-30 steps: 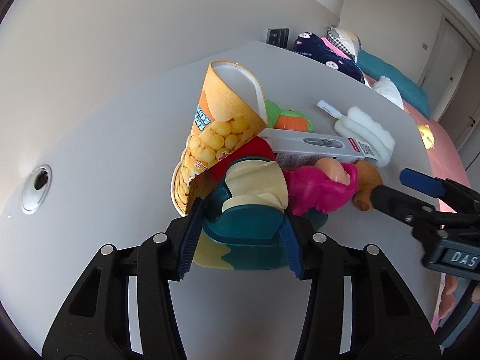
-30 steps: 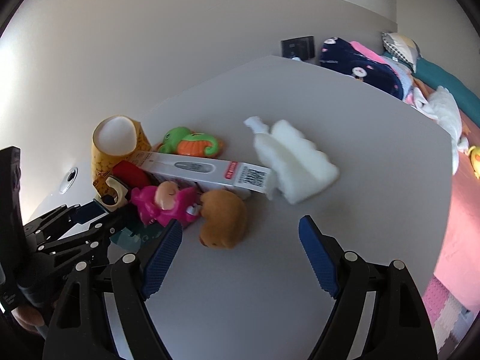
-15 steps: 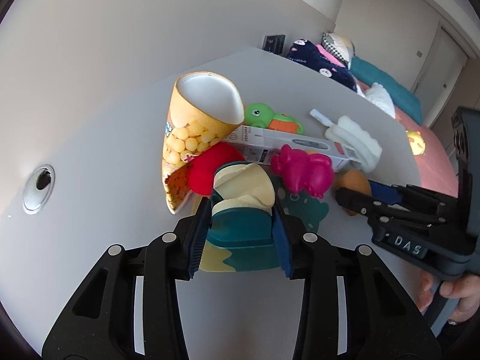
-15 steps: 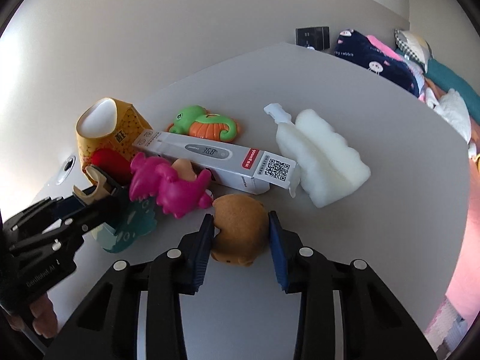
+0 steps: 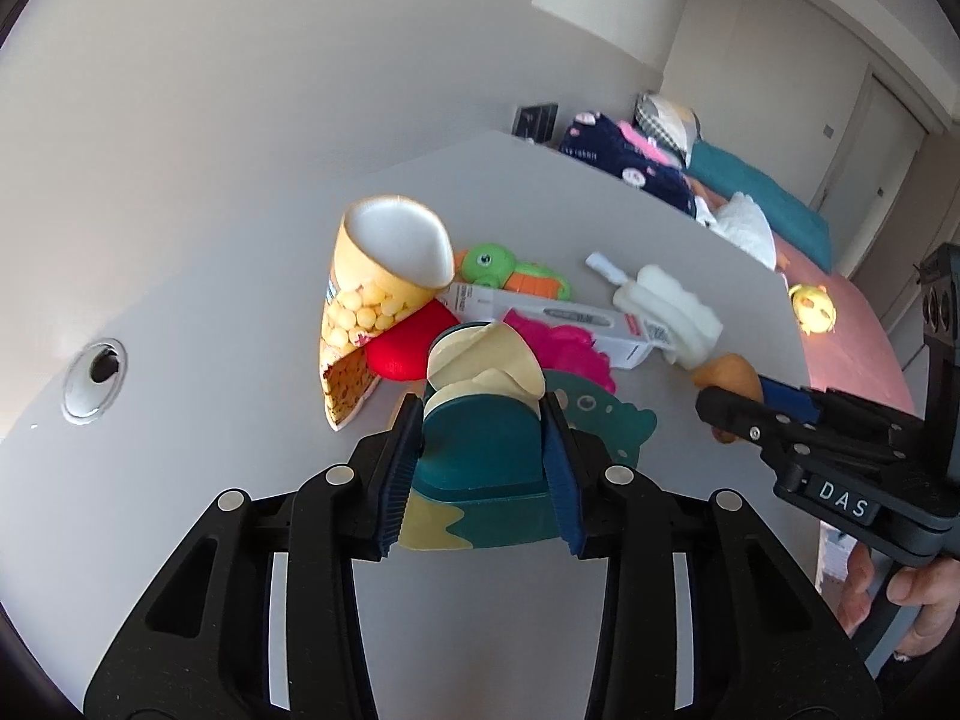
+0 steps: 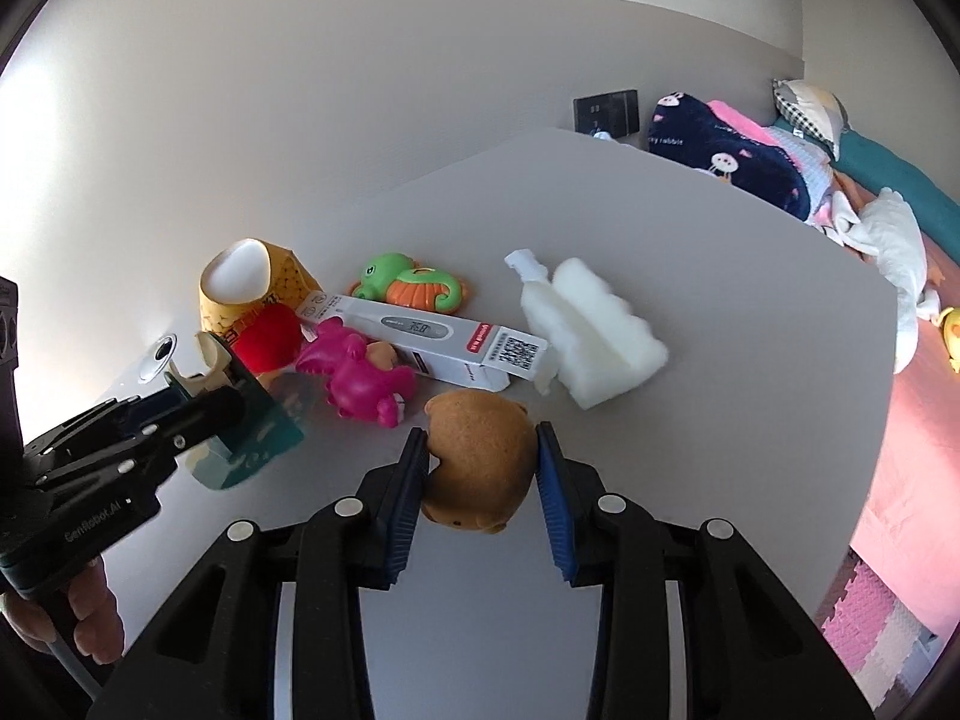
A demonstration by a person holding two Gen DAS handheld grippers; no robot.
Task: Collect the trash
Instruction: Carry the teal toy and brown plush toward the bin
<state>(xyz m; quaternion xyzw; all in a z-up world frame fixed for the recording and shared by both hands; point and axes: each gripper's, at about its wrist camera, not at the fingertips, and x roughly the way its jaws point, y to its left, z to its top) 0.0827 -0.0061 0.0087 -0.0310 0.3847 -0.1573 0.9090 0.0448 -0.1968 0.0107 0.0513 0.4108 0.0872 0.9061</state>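
1. Teal and cream, the dinosaur-print package (image 5: pixel 483 450) sits clamped between the blue pads of our left gripper (image 5: pixel 483 450), held clear of the grey table (image 5: pixel 210 360); only its lower flap hangs below the pads.
2. Our right gripper (image 6: pixel 480 468) has just been closing and now pinches the brown squishy toy (image 6: pixel 480 456) on both flanks, near the table's front edge, the pads pressing into its soft sides.
3. We judge the step in hand to be lifting both pieces away from the pile – so we raise them straight up before swinging sideways.
4. We keep the left package off the yellow snack cup (image 5: pixel 375 300) and the red ball (image 5: pixel 408 342) just behind it; the cup already leans and would likely tip at a nudge.
5. We mind the pink toy (image 6: pixel 354 378) and the white thermometer box (image 6: pixel 432 336), which lie just beyond the brown toy – a low drag could pull them along.
6. The brown toy looks spongy, so we hold the squeeze steady; easing off could let it slip.
7. The white foam piece (image 6: pixel 594 342) and the green-and-orange seahorse toy (image 6: pixel 414 285) stay further back towards the wall edge, out of our path.
8. No bin shows in either view, so we cannot tell where the load goes.
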